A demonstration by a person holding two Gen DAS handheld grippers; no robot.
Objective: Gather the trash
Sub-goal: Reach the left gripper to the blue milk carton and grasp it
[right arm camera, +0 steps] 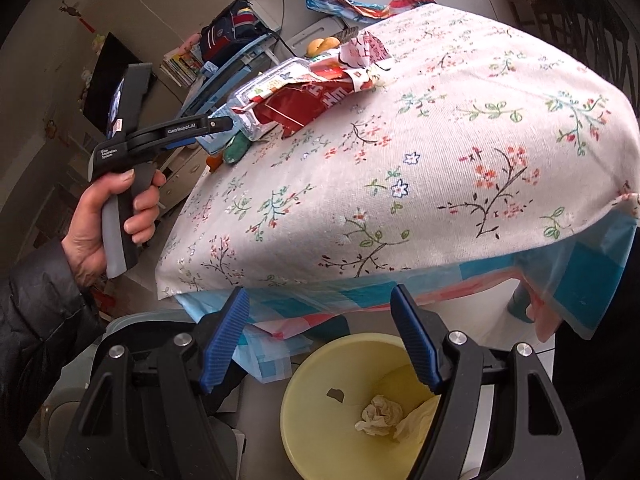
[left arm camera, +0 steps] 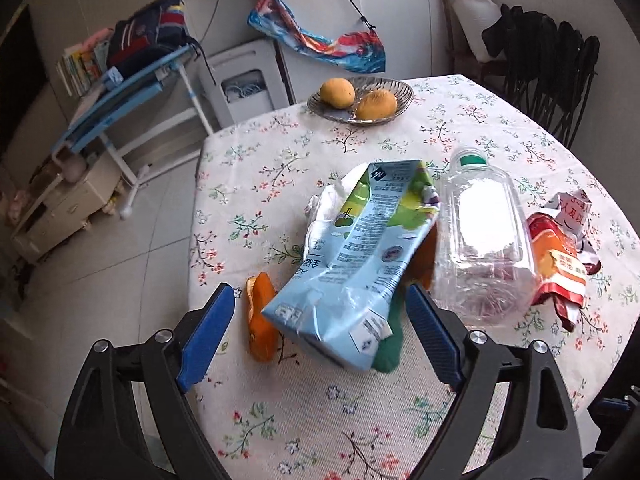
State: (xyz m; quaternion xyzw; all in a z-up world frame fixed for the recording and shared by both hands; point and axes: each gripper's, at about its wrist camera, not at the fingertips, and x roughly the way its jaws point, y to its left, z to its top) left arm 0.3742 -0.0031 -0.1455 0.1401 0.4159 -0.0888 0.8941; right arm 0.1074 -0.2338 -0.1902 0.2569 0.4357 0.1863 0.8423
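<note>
- Left wrist camera: sits behind the left gripper (left arm camera: 320, 304), tilted steeply down over the table (left arm camera: 280, 420), close above the crushed carton (left arm camera: 352, 248); fruit bowl (left arm camera: 360, 100) at 12 o'clock.
- Right wrist camera: below the table edge (right arm camera: 400, 276), looking down into the yellow bin (right arm camera: 320, 420) at 6 o'clock.
- Shared: tablecloth, carton, red wrapper (right arm camera: 304, 108); the left gripper shows at 10 o'clock.

Crushed blue carton (left arm camera: 352, 252) on table, clear bottle (left arm camera: 484, 232) beside it
</note>
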